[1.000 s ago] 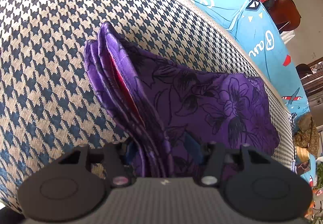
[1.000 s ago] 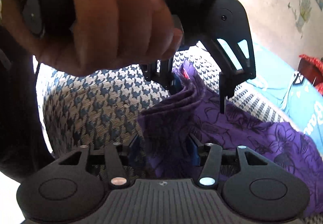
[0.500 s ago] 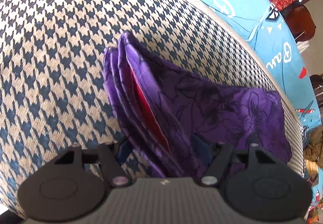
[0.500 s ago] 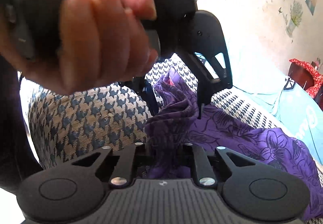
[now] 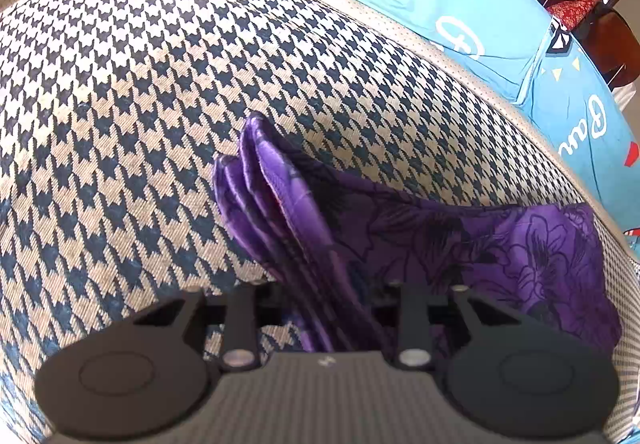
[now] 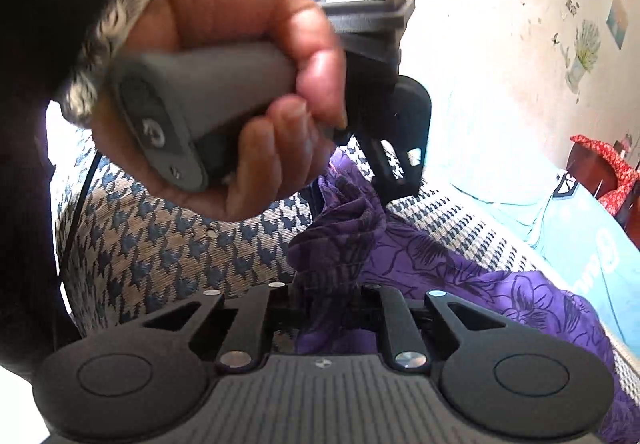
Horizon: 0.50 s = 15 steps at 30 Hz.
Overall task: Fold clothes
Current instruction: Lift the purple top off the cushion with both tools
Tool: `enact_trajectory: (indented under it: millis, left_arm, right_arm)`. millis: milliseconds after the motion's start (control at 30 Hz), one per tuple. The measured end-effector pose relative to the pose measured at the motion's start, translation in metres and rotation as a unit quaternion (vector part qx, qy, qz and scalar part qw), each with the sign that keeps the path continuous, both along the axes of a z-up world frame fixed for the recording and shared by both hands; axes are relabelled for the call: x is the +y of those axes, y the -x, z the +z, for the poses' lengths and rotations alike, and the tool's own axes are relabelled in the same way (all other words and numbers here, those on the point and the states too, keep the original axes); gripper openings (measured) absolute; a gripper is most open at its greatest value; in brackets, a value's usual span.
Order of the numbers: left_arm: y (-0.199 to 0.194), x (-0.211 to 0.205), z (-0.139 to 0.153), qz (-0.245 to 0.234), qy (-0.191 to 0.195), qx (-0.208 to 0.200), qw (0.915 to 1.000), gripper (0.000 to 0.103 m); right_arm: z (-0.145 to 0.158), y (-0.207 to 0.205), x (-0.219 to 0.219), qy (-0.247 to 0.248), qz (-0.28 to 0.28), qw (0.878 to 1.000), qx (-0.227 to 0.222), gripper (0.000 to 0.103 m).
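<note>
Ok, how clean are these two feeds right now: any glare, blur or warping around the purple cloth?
Left wrist view: evenly lit and sharp on the purple cloth; the fisheye bulges the houndstooth cover into a dome. Right wrist view: the background behind the hand is blown out to white, the hand itself looks soft, and the cloth bunched at the right gripper sits in shadow.

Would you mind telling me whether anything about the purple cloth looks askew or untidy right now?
Yes: the purple cloth is bunched into uneven pleats at its near corner on the houndstooth cushion, with a red inner layer peeking out, rather than lying flat.
</note>
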<state>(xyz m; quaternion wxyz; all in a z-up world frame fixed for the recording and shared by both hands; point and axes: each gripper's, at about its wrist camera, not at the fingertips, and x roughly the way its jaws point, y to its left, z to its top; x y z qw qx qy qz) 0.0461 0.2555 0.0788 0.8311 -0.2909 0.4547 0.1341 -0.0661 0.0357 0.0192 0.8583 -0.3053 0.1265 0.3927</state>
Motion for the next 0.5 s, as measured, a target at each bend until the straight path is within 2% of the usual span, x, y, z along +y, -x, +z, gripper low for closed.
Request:
enact_trajectory:
  millis: [233,500]
  left_arm:
    - [0.003,-0.027,0.013,0.007,-0.021,-0.053,0.9984,0.018]
    - [-0.007,-0.071,0.047,-0.010,-0.029,-0.106,0.9939,0.018]
  right_arm:
    - [0.012,-0.003,-0.018,-0.007,-0.004,0.999,-0.031,0.013]
    - [0.025,-0.022,-0.052,-0.025,-0.028,0.995,-0.089,0.012]
